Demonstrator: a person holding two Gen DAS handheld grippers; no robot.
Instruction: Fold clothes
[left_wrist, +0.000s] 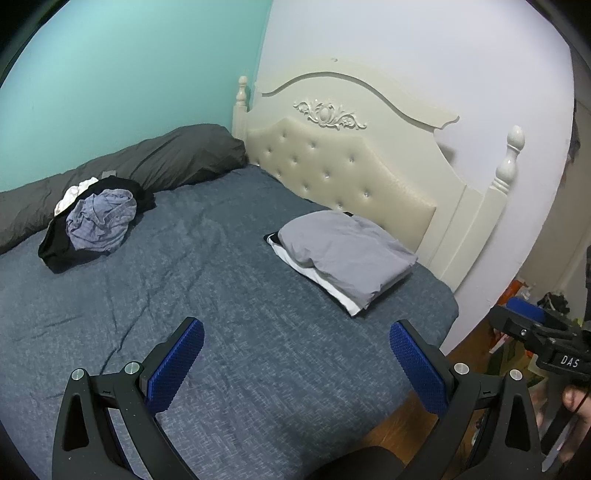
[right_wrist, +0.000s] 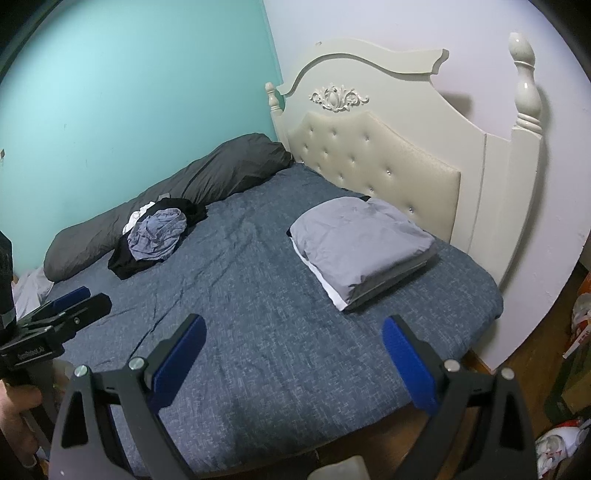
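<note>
- Hovering over the near edge of the bed (left_wrist: 236, 280), the left gripper (left_wrist: 295, 365) has its blue pads (left_wrist: 177, 365) spread wide and holds nothing.
- Right gripper (right_wrist: 293, 363) likewise stands spread, empty, above the near part of the blue-grey bedspread (right_wrist: 258, 295).
- Each gripper appears at the edge of the other's view: the right one at the right of the left wrist view, the left one at the left of the right wrist view, each held by a hand (right_wrist: 16, 410).
- Unfolded clothes (left_wrist: 98, 221) lie in a crumpled heap at the far left of the bed: a lilac-blue garment on top of black fabric, with a white piece showing behind.
- Heap touches the long dark grey pillow (left_wrist: 147, 162) that runs along the teal wall (left_wrist: 129, 74).
- Folded stack (left_wrist: 347, 251) sits at the far right, near the cream tufted headboard (left_wrist: 343, 166): grey garment on top, white and dark layers beneath.
- Both piles are well apart from the grippers.
</note>
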